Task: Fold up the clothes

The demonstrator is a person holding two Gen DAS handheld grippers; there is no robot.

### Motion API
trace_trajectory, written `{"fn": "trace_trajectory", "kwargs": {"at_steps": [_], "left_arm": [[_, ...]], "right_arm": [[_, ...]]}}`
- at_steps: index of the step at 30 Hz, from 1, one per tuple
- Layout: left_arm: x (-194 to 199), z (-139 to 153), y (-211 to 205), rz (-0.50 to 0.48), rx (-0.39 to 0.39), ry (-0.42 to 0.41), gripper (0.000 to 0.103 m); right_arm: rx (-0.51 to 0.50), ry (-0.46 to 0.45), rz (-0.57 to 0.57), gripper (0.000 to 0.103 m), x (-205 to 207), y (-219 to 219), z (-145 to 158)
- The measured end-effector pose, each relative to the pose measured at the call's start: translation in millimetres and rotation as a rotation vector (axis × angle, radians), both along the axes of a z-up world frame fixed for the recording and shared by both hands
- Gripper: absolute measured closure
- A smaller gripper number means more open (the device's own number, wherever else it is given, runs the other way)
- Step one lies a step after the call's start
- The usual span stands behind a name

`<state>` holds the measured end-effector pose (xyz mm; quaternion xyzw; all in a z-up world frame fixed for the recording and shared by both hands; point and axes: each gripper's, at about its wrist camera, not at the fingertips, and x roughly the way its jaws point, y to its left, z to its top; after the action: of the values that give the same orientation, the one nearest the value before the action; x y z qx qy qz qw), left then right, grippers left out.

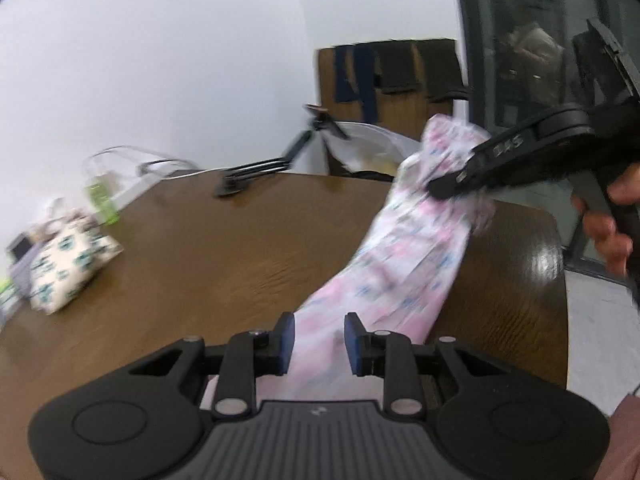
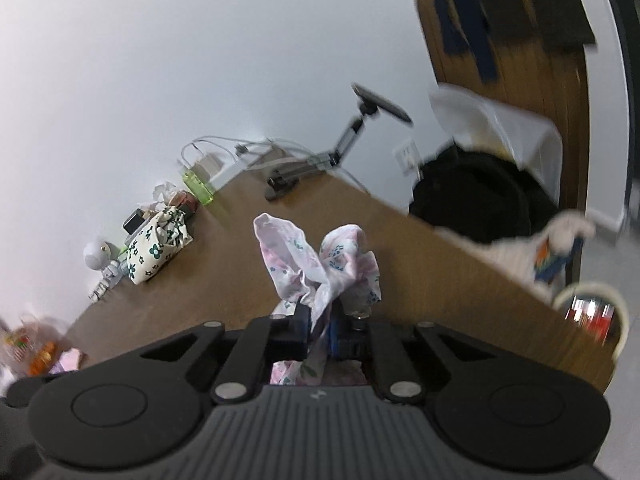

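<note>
A pink and white floral garment (image 1: 404, 264) stretches in a long band from the near edge of the brown table (image 1: 224, 248) up to the far right. My right gripper (image 1: 442, 188), held by a hand, is shut on the bunched far end and holds it above the table. In the right wrist view that end of the garment (image 2: 316, 264) fans out from the pinched fingers of the right gripper (image 2: 320, 322). My left gripper (image 1: 320, 336) stands open at the near end. The cloth runs between its blue pads (image 1: 286, 338), which are apart.
A folded cream floral cloth (image 1: 68, 268) lies at the table's left with small clutter and a green box (image 1: 102, 200). A black phone stand (image 1: 260, 164) and cables sit at the back. A wooden chair (image 1: 400, 80) and a black bag (image 2: 476, 196) stand behind the table.
</note>
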<state>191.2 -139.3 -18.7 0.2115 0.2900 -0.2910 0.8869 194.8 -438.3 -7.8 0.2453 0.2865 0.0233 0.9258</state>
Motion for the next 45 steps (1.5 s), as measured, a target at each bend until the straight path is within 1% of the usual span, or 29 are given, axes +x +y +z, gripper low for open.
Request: {"fn": "trace_trajectory", "kwargs": {"at_steps": [1, 3, 5, 7, 9, 12, 15, 17, 20, 24, 25, 26, 27, 28, 29, 32, 34, 35, 36, 38, 40, 41, 42, 44, 45], "left_arm": [[-2.1, 0.9, 12.8, 0.031, 0.002, 0.001, 0.078], [-6.9, 1.6, 38.7, 0.094, 0.007, 0.002, 0.078], [-14.7, -1.0, 58.9, 0.129, 0.01, 0.008, 0.078], [-21.2, -5.3, 74.7, 0.151, 0.014, 0.02, 0.078], [-21.9, -14.6, 83.6, 0.167, 0.02, 0.047, 0.078], [-18.7, -31.4, 91.1, 0.18, 0.004, 0.087, 0.079], [-18.6, -38.1, 95.5, 0.179, -0.025, 0.104, 0.079], [-19.6, -38.5, 98.0, 0.177, -0.04, 0.109, 0.078], [-21.2, -39.1, 101.7, 0.174, -0.063, 0.116, 0.078], [-22.3, -39.5, 105.8, 0.173, -0.085, 0.126, 0.077], [-22.5, -39.2, 106.1, 0.175, -0.086, 0.128, 0.075], [-22.6, -38.8, 106.4, 0.176, -0.086, 0.13, 0.073], [-23.4, -38.1, 106.9, 0.178, -0.086, 0.131, 0.07], [-23.2, -37.1, 107.6, 0.183, -0.087, 0.131, 0.07], [-23.0, -34.9, 109.2, 0.188, -0.092, 0.13, 0.069], [-25.5, -25.2, 115.5, 0.205, -0.111, 0.12, 0.069], [-27.5, -17.0, 118.2, 0.212, -0.125, 0.105, 0.069], [-29.0, -10.7, 117.7, 0.212, -0.134, 0.086, 0.069], [-30.5, -4.3, 117.1, 0.212, -0.143, 0.068, 0.069], [-33.4, 8.5, 116.0, 0.211, -0.16, 0.032, 0.066], [-35.6, 18.0, 106.2, 0.175, -0.171, 0.007, 0.064], [-36.1, 20.5, 98.3, 0.145, -0.169, 0.0, 0.064], [-35.2, 20.7, 89.1, 0.113, -0.155, -0.002, 0.065], [-32.2, 16.7, 68.1, 0.054, -0.101, -0.007, 0.066], [-30.2, 13.5, 58.2, 0.028, -0.076, -0.008, 0.071]], "right_arm": [[-0.034, -0.015, 0.011, 0.095, -0.6, 3.1, 7.4], [-0.133, -0.052, 0.042, 0.095, -2.1, 17.2, 24.7], [-0.228, -0.09, 0.08, 0.095, -4.6, 36.9, 39.0], [-0.324, -0.131, 0.141, 0.095, -7.0, 62.6, 52.3], [-0.428, -0.158, 0.243, 0.095, -7.9, 97.6, 57.8], [-0.555, -0.177, 0.411, 0.095, -9.7, 150.3, 54.9], [-0.626, -0.152, 0.543, 0.095, -8.6, 193.6, 39.7], [-0.644, -0.117, 0.594, 0.095, -7.3, 213.2, 26.9], [-0.668, -0.081, 0.607, 0.095, -5.4, 226.6, 9.5], [-0.649, -0.046, 0.615, 0.094, -1.2, 229.5, -6.7], [-0.641, -0.039, 0.621, 0.092, -0.5, 229.7, -9.1], [-0.602, -0.039, 0.63, 0.088, -0.6, 224.2, -7.3], [-0.549, -0.041, 0.639, 0.079, -1.1, 216.5, -3.7], [-0.497, -0.043, 0.648, 0.073, -1.7, 208.8, -0.2], [-0.444, -0.045, 0.657, 0.064, -2.2, 201.1, 3.4], [-0.286, -0.051, 0.681, 0.061, -3.8, 177.9, 14.0], [-0.183, -0.066, 0.668, 0.058, -7.3, 152.7, 26.4], [-0.158, -0.078, 0.652, 0.057, -9.9, 140.6, 31.4], [-0.141, -0.09, 0.634, 0.057, -12.5, 129.3, 35.7], [-0.166, -0.099, 0.573, 0.057, -15.1, 111.5, 37.6], [-0.186, -0.074, 0.52, 0.059, -9.9, 101.3, 29.7], [-0.194, -0.058, 0.495, 0.065, -6.8, 96.8, 25.1], [-0.201, -0.044, 0.483, 0.076, -2.7, 95.8, 19.1], [-0.194, -0.019, 0.491, 0.081, 6.2, 100.3, 6.7], [-0.192, -0.012, 0.5, 0.084, 10.1, 104.4, 1.9]]}}
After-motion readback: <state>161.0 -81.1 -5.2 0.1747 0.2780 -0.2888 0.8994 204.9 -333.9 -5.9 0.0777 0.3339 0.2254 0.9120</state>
